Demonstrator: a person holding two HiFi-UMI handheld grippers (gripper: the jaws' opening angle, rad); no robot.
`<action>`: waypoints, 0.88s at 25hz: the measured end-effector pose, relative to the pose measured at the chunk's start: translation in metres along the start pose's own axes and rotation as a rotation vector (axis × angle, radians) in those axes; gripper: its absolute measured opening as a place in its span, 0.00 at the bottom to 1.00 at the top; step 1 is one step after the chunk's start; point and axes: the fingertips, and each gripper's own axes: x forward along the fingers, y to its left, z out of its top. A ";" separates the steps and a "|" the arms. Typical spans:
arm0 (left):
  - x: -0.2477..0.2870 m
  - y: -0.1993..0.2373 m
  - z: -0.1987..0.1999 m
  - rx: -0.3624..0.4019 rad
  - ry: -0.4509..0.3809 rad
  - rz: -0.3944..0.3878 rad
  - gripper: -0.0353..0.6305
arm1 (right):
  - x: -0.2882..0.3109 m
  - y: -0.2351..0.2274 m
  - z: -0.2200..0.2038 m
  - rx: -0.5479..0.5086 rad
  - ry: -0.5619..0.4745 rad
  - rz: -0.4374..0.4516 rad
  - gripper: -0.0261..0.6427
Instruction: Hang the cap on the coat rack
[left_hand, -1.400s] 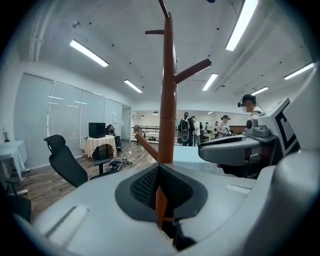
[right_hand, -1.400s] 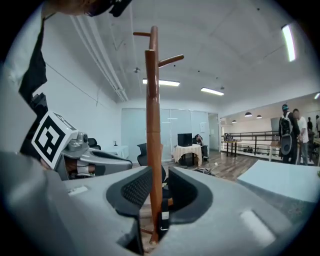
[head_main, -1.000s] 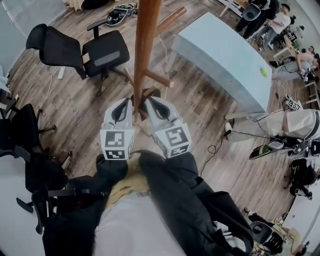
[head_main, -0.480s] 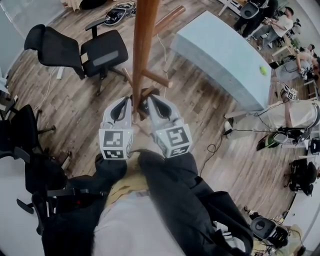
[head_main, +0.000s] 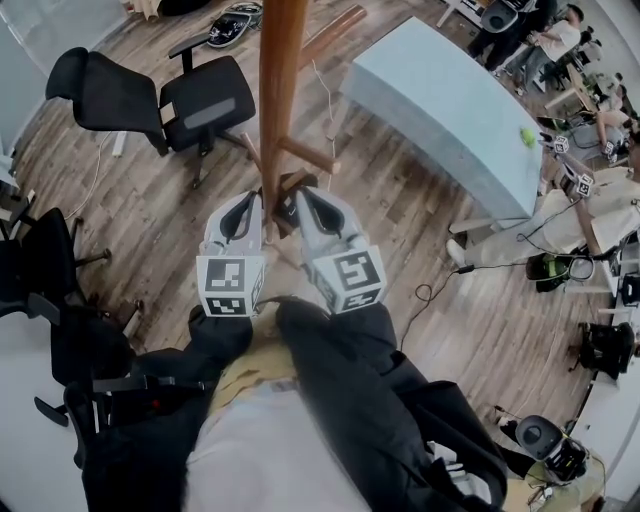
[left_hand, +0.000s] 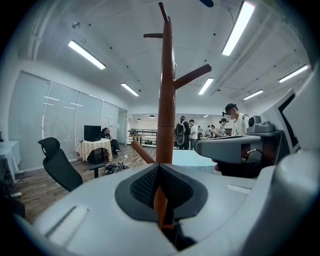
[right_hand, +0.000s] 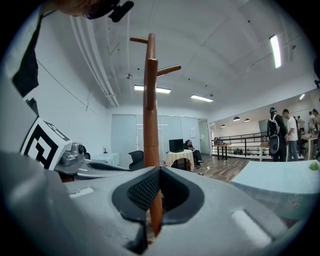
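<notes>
Coat rack (head_main: 272, 100) stood upright, long axis vertical, pole rising dead ahead between 2 hand-held grippers. Left hand-held gripper (head_main: 250, 203) sat just left of pole, right hand-held gripper (head_main: 298, 203) just right. Both were clenched, nothing between jaws. Cap not surely identifiable. Dark shape (head_main: 301, 186) by low peg, nearest right tips, possibly it.

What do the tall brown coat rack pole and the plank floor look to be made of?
Tall brown coat rack pole: likely wood, smooth reddish-brown finish with faint sheen. Plank floor: wood-look boards with varied brown grain; solid wood or laminate unclear.
</notes>
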 end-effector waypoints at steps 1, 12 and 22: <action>0.000 0.000 -0.001 0.000 0.003 0.000 0.05 | -0.001 0.000 -0.001 0.001 0.001 0.001 0.04; 0.001 0.002 -0.007 0.005 0.020 0.010 0.05 | -0.004 0.001 -0.004 -0.006 0.002 0.002 0.04; -0.002 -0.001 -0.011 0.001 0.035 0.008 0.05 | -0.009 -0.002 -0.012 0.014 0.019 -0.020 0.04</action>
